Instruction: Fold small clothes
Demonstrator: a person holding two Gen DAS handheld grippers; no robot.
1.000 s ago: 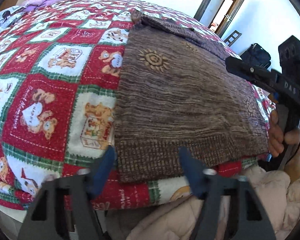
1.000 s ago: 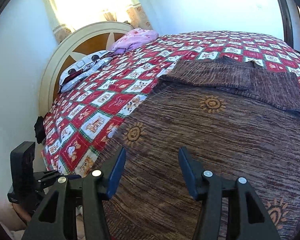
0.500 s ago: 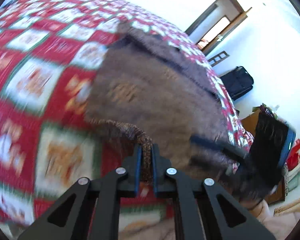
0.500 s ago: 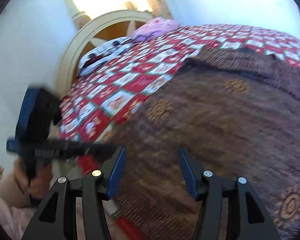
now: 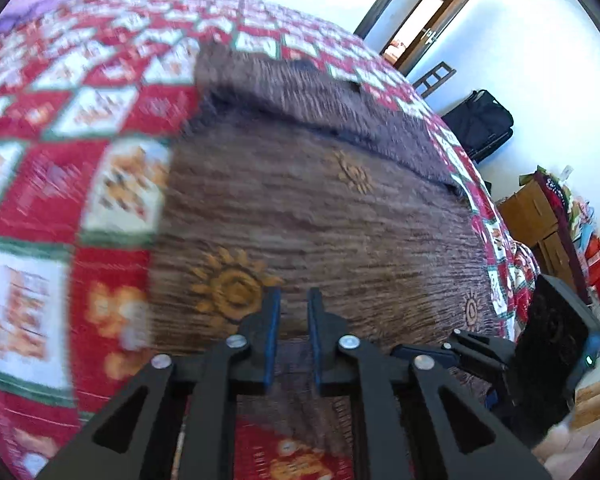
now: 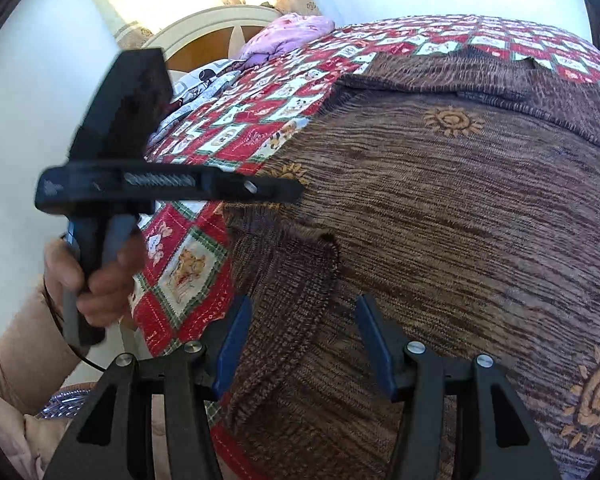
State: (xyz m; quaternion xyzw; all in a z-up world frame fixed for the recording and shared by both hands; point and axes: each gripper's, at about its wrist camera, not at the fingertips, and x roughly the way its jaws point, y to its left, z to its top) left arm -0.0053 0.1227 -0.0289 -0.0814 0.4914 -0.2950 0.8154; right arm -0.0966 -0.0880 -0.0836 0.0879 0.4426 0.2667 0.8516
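Two grippers work the near hem: my left gripper [image 5: 293,334] is clamped on the lifted corner of the brown sweater [image 5: 320,216], my right gripper [image 6: 304,344] gapes wide over its ribbed edge. The sweater lies spread on the patchwork quilt [image 5: 60,128], pink bedding [image 6: 288,34] beyond.

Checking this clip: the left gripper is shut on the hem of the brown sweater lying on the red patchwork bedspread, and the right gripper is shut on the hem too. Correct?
Not quite. The right gripper is open, its jaws spread apart above the brown sweater; the right wrist view shows this. The left gripper is shut on the hem, over the red patchwork bedspread.
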